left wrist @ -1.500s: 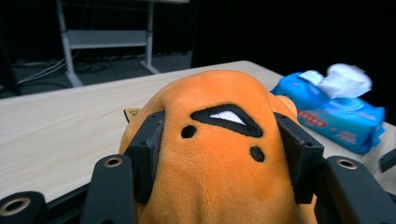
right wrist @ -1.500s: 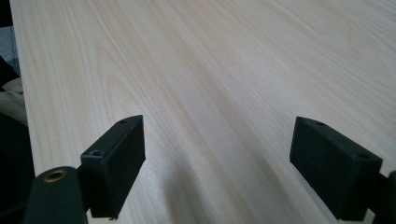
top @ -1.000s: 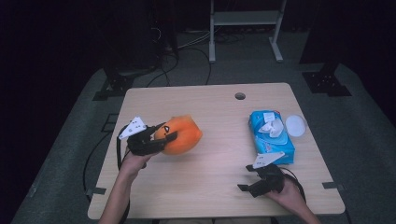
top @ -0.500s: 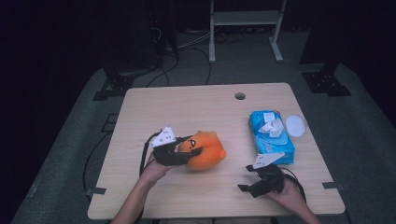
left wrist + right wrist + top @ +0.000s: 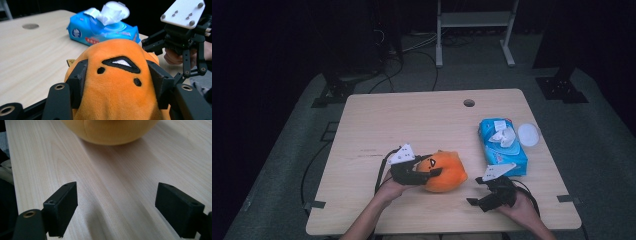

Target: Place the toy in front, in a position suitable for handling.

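An orange plush toy (image 5: pixel 447 172) with a black and white face mark rests low on the wooden table (image 5: pixel 412 125), near its front middle. My left gripper (image 5: pixel 432 172) is shut on it, both pads pressing into its sides (image 5: pixel 120 82). In the right gripper view the plush (image 5: pixel 110 130) shows as a rounded orange bulge just ahead. My right gripper (image 5: pixel 477 200) sits to the right of the plush near the front edge, open, with bare wood between its fingers (image 5: pixel 62 205). The right gripper (image 5: pixel 185 50) also appears beyond the plush in the left gripper view.
A blue pack of wet wipes (image 5: pixel 502 145) with a tissue pulled up lies at the right, behind my right gripper. A white round lid (image 5: pixel 528 134) lies beside it. A cable hole (image 5: pixel 469 103) is near the far edge.
My left gripper has carried the plush to the right and toward the front edge, lower over the table. The right gripper has stayed where it was.
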The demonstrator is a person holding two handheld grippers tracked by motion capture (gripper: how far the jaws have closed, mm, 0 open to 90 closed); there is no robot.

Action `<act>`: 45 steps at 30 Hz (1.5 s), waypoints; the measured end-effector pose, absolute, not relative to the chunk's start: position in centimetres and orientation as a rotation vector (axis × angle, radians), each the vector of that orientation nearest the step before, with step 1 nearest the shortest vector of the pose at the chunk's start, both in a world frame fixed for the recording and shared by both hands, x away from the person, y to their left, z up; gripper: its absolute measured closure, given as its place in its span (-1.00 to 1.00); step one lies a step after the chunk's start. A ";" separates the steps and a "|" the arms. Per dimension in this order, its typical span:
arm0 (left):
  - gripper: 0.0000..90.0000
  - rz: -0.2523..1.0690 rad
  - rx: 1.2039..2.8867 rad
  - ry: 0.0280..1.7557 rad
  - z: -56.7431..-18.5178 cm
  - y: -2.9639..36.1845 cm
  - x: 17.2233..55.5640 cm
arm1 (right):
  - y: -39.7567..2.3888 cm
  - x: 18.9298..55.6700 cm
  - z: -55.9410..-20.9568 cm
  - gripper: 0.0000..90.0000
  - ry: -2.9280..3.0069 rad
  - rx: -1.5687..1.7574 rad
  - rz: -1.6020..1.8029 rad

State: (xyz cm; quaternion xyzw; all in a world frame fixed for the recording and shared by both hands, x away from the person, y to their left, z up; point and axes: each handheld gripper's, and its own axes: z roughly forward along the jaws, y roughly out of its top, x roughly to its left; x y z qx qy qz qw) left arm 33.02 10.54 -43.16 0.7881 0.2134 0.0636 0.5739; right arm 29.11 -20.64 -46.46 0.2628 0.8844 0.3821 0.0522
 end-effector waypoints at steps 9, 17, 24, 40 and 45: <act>-0.23 0.127 1.893 0.482 -45.1 10.5 33.4 | -20.7 29.1 -46.5 -0.62 2.689 0.798 1.152; -0.31 0.112 1.919 0.455 -45.4 10.5 33.3 | -20.8 28.9 -46.0 -0.61 2.648 0.805 1.165; -0.36 0.103 1.917 0.450 -45.6 10.5 33.3 | -21.5 28.6 -44.1 -0.58 2.532 0.787 1.243; -0.39 0.134 1.932 0.439 -45.6 10.3 32.9 | -24.9 32.4 -39.6 -0.57 2.263 0.851 1.277; -0.39 0.133 1.931 0.441 -45.6 10.3 32.9 | -26.2 34.0 -39.1 -0.57 2.212 0.905 1.272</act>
